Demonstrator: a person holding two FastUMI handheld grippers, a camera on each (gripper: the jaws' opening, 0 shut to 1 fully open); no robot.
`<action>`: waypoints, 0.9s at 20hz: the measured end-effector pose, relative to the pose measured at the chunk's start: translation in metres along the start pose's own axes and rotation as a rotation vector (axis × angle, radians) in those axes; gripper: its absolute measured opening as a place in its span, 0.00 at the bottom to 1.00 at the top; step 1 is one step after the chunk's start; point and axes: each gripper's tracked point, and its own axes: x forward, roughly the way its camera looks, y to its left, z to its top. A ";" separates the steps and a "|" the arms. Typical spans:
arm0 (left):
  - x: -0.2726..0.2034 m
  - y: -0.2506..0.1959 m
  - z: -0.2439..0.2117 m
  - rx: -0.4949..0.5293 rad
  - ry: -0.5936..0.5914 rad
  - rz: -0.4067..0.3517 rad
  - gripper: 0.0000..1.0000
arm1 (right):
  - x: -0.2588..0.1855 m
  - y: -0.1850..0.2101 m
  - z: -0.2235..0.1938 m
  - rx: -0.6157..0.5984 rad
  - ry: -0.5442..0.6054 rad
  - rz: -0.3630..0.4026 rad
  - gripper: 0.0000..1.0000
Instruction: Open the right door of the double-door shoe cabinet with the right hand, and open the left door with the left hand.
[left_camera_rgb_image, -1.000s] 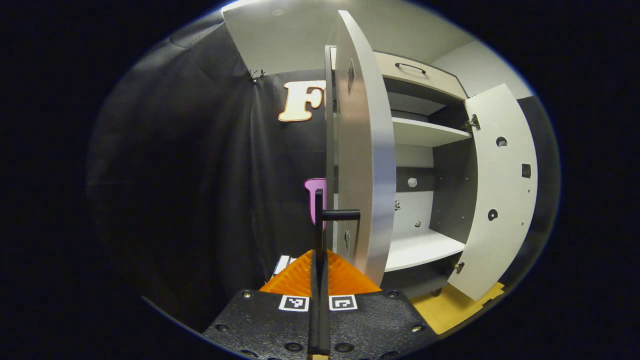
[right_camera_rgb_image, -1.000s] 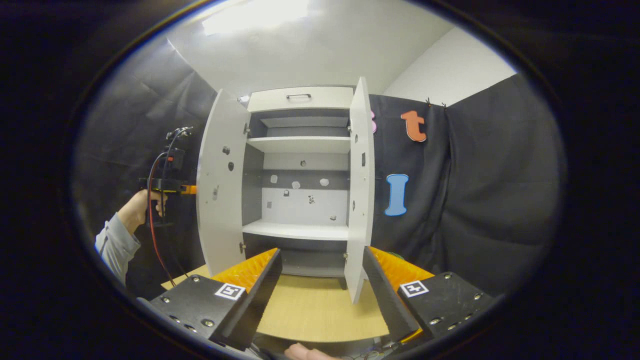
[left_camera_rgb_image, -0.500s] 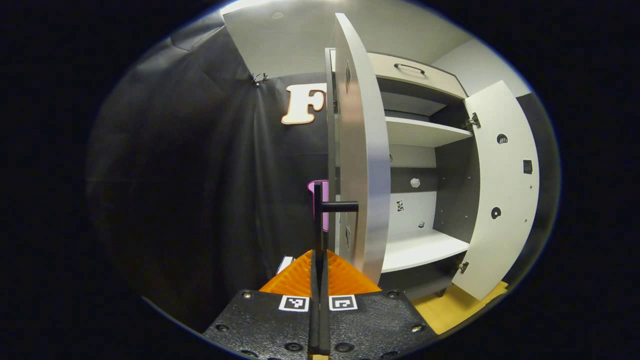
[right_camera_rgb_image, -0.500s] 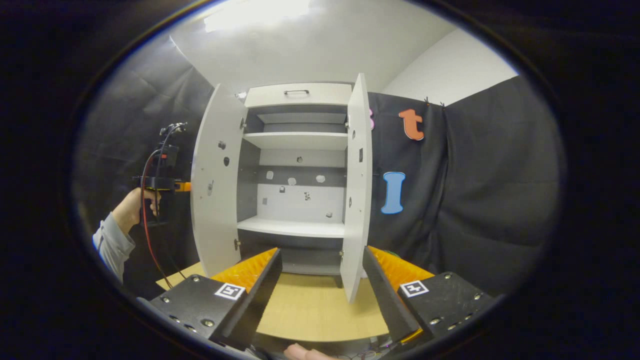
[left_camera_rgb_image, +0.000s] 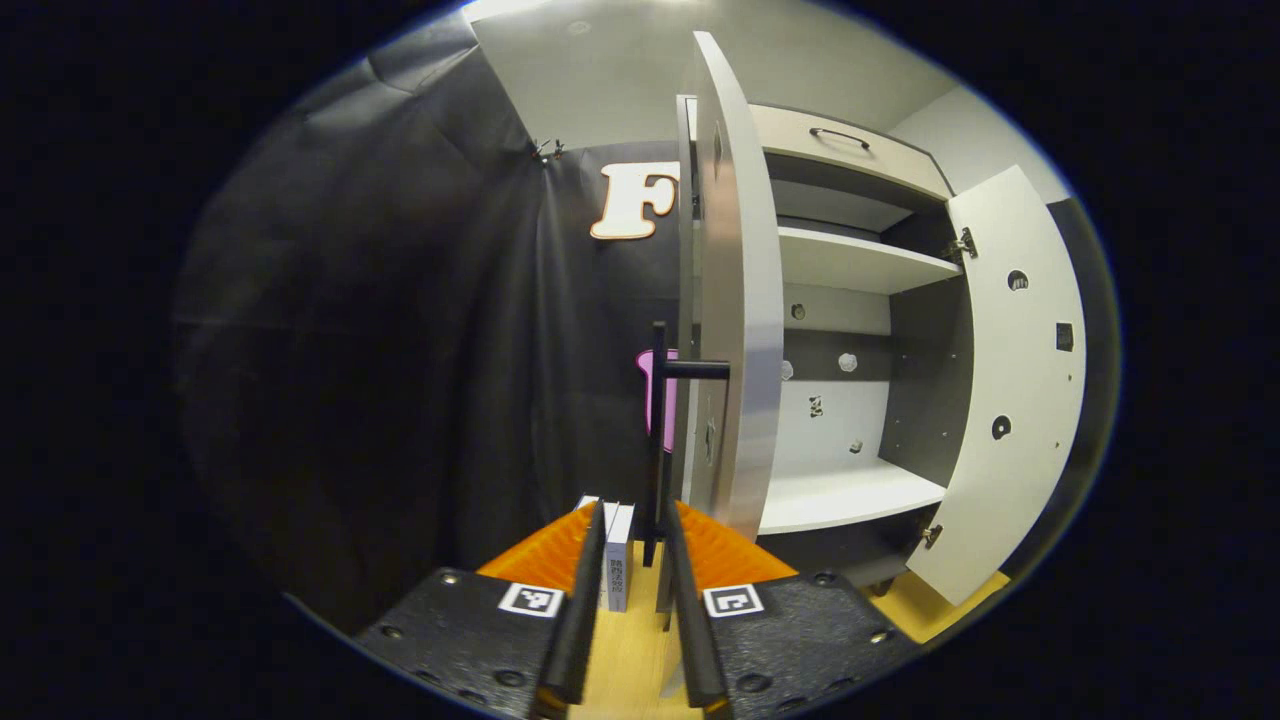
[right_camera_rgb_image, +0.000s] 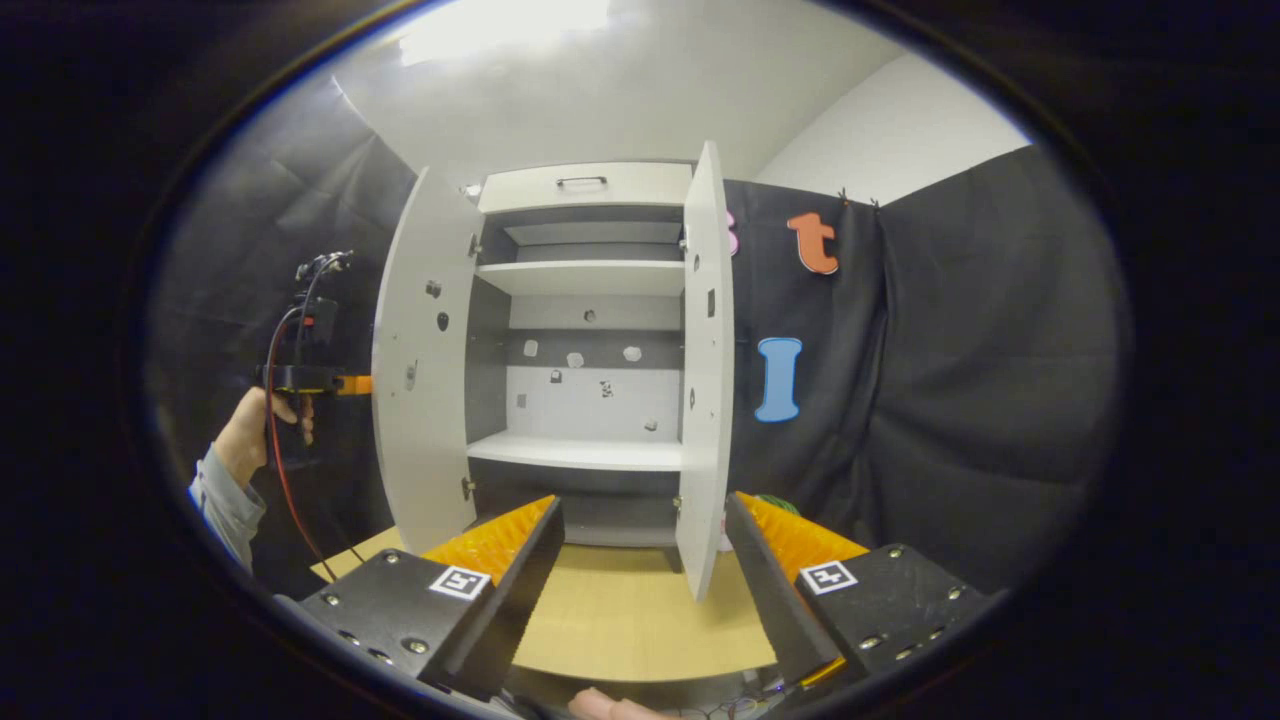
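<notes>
With both doors swung wide, little is left but the retreat. The left gripper (left_camera_rgb_image: 632, 600) has its fingers parted, the left door's (left_camera_rgb_image: 735, 300) handle (left_camera_rgb_image: 662, 440) standing loose between them; pulling sideways could snag it and jerk the door. The right gripper (right_camera_rgb_image: 640, 560) hangs open and empty, well apart from the right door (right_camera_rgb_image: 705, 370).

The white double-door shoe cabinet (right_camera_rgb_image: 590, 300) stands on the light wooden table (right_camera_rgb_image: 620, 620), both doors swung outward: the left door (right_camera_rgb_image: 420, 370) and right door (right_camera_rgb_image: 705, 370) flank two inner shelves (right_camera_rgb_image: 580, 452).
</notes>
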 end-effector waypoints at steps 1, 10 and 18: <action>-0.004 0.002 -0.004 0.018 0.008 0.014 0.51 | 0.001 0.001 -0.001 -0.004 0.002 0.000 0.97; -0.090 -0.025 -0.012 0.051 -0.006 -0.025 0.99 | 0.006 0.015 -0.006 -0.021 0.009 0.000 0.97; -0.166 -0.064 0.009 0.061 -0.063 -0.064 0.99 | -0.004 0.012 0.015 -0.001 -0.032 -0.008 0.97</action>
